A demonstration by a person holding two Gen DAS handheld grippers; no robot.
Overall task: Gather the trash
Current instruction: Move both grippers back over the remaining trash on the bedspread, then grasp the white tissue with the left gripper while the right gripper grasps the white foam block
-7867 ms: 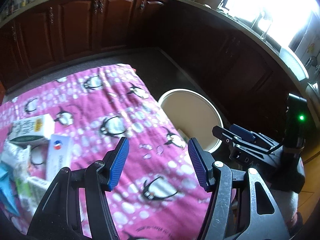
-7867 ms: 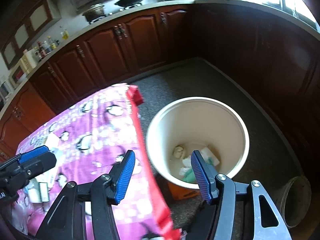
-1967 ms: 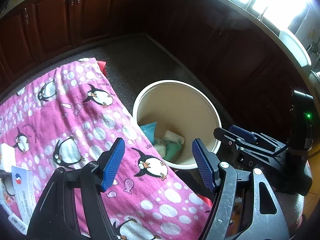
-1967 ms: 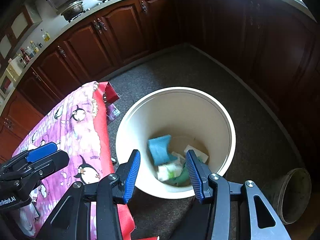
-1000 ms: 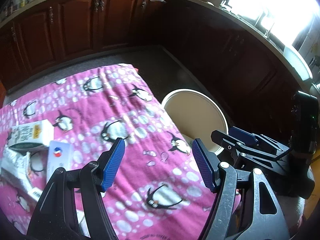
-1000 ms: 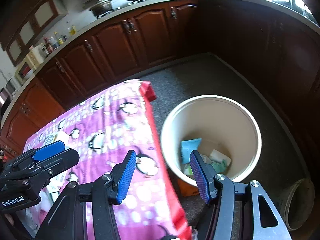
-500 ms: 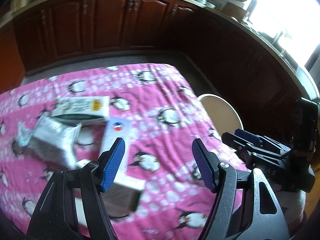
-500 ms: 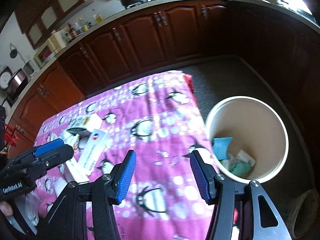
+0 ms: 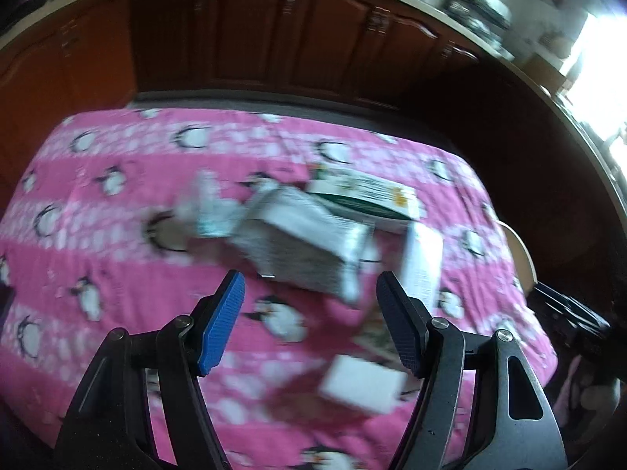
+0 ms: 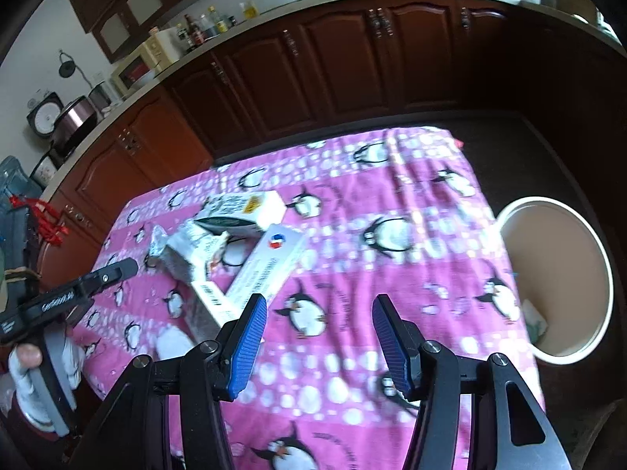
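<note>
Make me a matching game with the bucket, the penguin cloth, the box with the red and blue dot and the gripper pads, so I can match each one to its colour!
Things:
1. bucket
2. penguin cloth
3. box with the red and blue dot
4. right gripper pads

Colours:
A. white
B. blue
C. cream
D. pink

Pairs: 1-C, 2-D, 3-A, 4-B
</note>
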